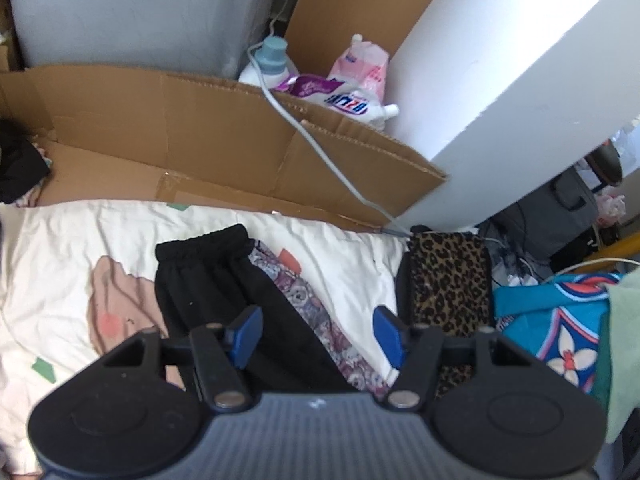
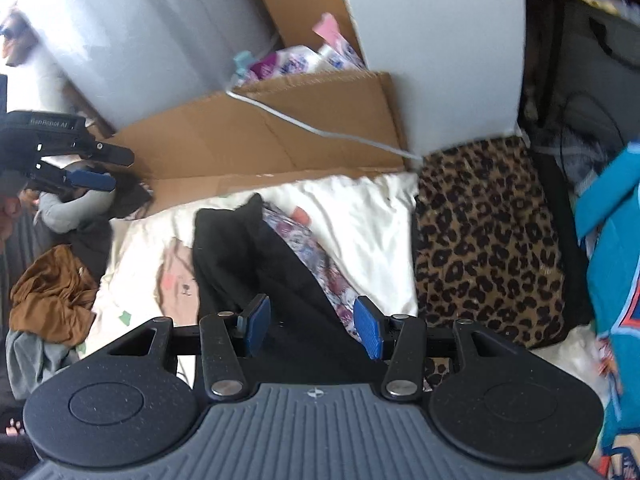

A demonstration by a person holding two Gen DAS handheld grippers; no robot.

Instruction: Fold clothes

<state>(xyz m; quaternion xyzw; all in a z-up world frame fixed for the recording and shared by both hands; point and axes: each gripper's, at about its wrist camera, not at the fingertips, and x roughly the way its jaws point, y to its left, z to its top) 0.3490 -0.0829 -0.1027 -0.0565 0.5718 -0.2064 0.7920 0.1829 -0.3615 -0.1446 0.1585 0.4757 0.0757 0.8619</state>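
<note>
One black garment (image 1: 224,300) with a gathered elastic waistband lies on the bed's white printed sheet (image 1: 72,248), at the centre of both wrist views, and one floral patterned garment (image 1: 316,312) lies touching its right edge, partly tucked under it. One leopard-print cloth (image 1: 452,280) sits at the right of the sheet, and one bright blue fabric with flower motifs (image 1: 560,320) fills the lower right of the left wrist view. In the right wrist view one crumpled brown garment (image 2: 52,292) lies at the left edge, with one grey garment (image 2: 36,360) just below it. One flattened cardboard box (image 1: 192,140) stands along the far side of the bed, one grey cable (image 1: 320,148) trails across it, and two detergent containers show behind it: a white bottle with a blue-grey cap (image 1: 268,60) and a pink-and-white refill pouch (image 1: 360,68). Two tongs are in view. The left tongs (image 1: 320,336) hang above the black garment with their blue pads spread wide and nothing between them; in the right wrist view they appear again at the upper left (image 2: 100,168), pointing toward the right of the frame, also parted. The right tongs (image 2: 310,326) hover low over the lower part of the black garment, pads spread and empty, the floral garment passing just inside the right pad.
</note>
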